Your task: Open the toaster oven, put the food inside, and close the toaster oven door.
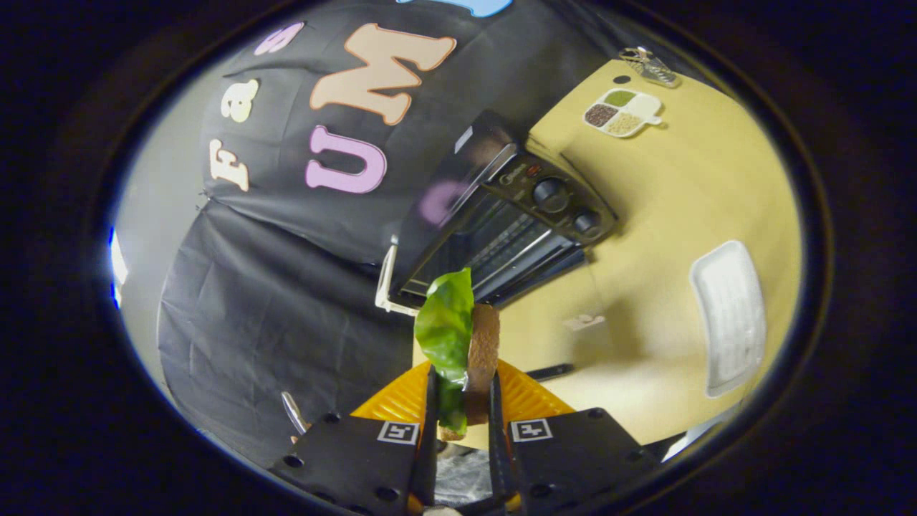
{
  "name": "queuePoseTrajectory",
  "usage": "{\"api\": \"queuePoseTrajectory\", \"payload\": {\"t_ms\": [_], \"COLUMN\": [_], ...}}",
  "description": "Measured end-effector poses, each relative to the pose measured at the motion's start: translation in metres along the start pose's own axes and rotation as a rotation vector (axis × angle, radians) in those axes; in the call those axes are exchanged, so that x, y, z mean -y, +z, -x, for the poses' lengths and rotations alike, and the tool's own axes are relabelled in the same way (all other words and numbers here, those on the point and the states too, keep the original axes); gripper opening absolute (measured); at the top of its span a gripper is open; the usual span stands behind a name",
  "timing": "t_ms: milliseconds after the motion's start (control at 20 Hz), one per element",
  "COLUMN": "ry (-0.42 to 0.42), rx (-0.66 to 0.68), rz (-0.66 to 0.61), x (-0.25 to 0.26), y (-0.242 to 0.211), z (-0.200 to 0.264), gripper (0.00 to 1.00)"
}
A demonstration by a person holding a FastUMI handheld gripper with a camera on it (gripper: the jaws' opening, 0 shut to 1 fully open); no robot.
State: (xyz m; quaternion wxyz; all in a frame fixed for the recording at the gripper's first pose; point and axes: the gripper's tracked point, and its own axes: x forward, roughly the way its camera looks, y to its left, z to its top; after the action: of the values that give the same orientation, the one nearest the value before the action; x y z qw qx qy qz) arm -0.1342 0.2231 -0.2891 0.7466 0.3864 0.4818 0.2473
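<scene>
A handheld gripper (pixel 462 401) carries the food: a slice of brown bread (pixel 484 351) with a green lettuce leaf (pixel 445 330) pressed against its side. The two fingers are closed narrowly on this pair, one on each side, so the food stands on edge between them and pokes out ahead of the fingertips.

Beyond the food, on a pale yellow table (pixel 673 215), stands a black toaster oven (pixel 501 215) with two round knobs (pixel 551 193). Its glass door (pixel 458 193) appears swung open, with the wire rack (pixel 512 244) inside exposed, though the tilted view makes the door's exact angle hard to judge.

Off to the side on the table lie a white rectangular tray (pixel 731 315) and, farther away, a small divided dish of grains (pixel 622 113).

Judging by this, the opening step looks done and the food is picked up. Still left: bringing the food to the rack, letting go, and closing the door.
</scene>
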Motion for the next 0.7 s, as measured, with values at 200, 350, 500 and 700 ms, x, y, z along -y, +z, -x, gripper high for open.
{"api": "queuePoseTrajectory", "payload": {"t_ms": [200, 350, 500, 700], "ry": [0.060, 0.067, 0.078, 0.059], "rx": [0.057, 0.100, 0.166, 0.221], "rz": [-0.062, -0.100, -0.122, -0.139], "x": [-0.005, -0.002, -0.001, 0.004], "y": [-0.003, 0.001, 0.015, 0.035], "z": [-0.037, -0.065, -0.087, -0.118], "gripper": [0.32, 0.32, 0.32, 0.32]}}
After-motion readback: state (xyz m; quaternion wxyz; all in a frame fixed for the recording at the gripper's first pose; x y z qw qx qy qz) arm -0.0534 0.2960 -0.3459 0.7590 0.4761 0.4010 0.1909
